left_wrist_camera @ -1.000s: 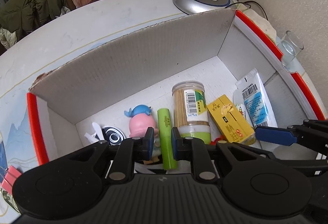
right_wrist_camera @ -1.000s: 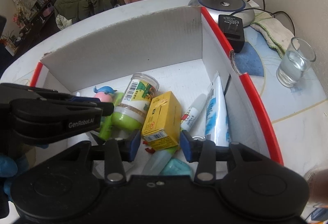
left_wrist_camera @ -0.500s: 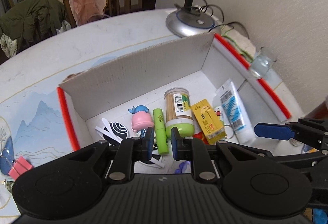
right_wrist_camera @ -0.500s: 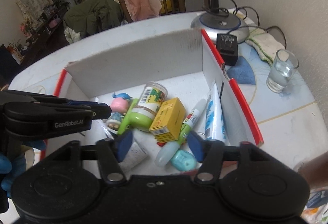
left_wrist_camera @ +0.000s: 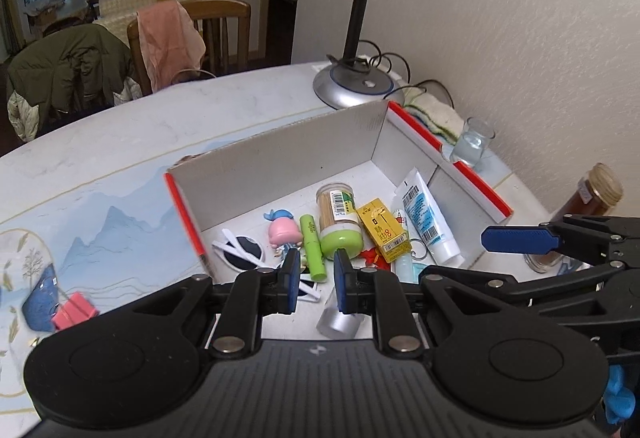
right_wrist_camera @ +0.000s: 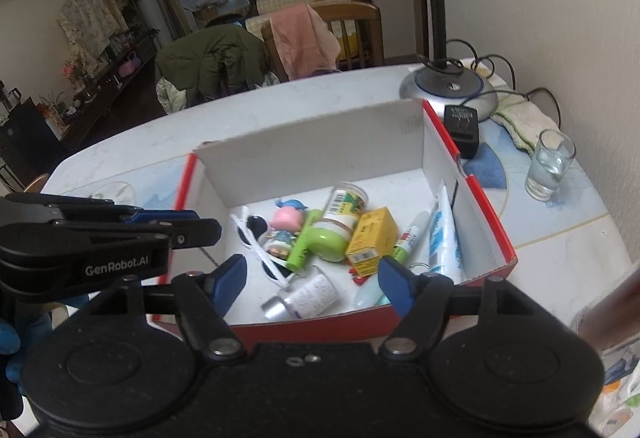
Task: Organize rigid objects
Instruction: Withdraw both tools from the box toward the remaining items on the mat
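Note:
A red-and-white cardboard box (right_wrist_camera: 490, 226) holds several small items: a green-capped toothpick jar (right_wrist_camera: 338, 224), a yellow carton (right_wrist_camera: 372, 236), a pink toy figure (right_wrist_camera: 285, 220), a green tube (left_wrist_camera: 313, 246), white sunglasses (left_wrist_camera: 240, 252), a blue-white tube (left_wrist_camera: 426, 217) and a small silver-capped bottle (right_wrist_camera: 304, 298). The box also shows in the left wrist view (left_wrist_camera: 184, 213). My left gripper (left_wrist_camera: 316, 280) hovers above the box's near edge, jaws narrowly apart and empty. My right gripper (right_wrist_camera: 312, 280) is wide open and empty above the near wall.
A desk lamp base (right_wrist_camera: 448, 87), a black adapter (right_wrist_camera: 462, 129), a cloth (right_wrist_camera: 524, 119) and a glass of water (right_wrist_camera: 550, 165) stand right of the box. A brown jar (left_wrist_camera: 588, 201) is at the far right. A pink binder clip (left_wrist_camera: 74, 312) lies left.
Both grippers have pulled up and back from the box, so the whole box now shows. The right gripper's jaws have opened wider. The items inside have not moved.

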Tool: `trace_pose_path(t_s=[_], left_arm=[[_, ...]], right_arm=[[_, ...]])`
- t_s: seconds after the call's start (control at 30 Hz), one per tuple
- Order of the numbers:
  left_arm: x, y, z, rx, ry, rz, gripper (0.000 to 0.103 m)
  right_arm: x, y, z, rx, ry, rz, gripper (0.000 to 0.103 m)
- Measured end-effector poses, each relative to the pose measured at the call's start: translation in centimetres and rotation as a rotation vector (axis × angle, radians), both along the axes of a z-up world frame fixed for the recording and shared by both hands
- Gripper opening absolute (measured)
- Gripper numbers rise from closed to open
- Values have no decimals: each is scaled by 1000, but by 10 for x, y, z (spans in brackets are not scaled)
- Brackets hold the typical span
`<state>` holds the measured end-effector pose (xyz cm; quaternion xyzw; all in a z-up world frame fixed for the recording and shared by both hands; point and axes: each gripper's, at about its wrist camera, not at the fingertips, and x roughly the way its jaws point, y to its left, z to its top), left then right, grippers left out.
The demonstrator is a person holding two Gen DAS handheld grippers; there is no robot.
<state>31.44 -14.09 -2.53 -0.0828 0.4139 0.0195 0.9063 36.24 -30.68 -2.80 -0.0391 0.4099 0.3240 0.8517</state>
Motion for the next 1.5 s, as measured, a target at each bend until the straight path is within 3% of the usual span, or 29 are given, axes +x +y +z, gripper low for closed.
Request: trace_pose_path(t_s=[0.43, 0.53, 0.6, 0.63, 1.03, 1.5], left_arm=[[-67, 35, 16, -23, -65, 29, 17], [-81, 45, 18, -20, -79, 37, 31], [-90, 51, 19, -13, -94, 44, 57], [-95, 55, 20, -4, -101, 51, 60], [-143, 109, 13, -23, -113, 85, 65], [-181, 184, -13, -9, -115, 154, 87]], right_arm=[[-55, 25, 19, 48, -34, 22, 83], [-67, 34, 20, 52, -33, 28, 84], [-74, 41, 20, 53, -33, 34, 84], [-78, 45, 19, 52, -33, 36, 84], [-113, 86, 19, 66, -27, 59, 88], [-135, 145, 11, 72, -22, 117, 98]])
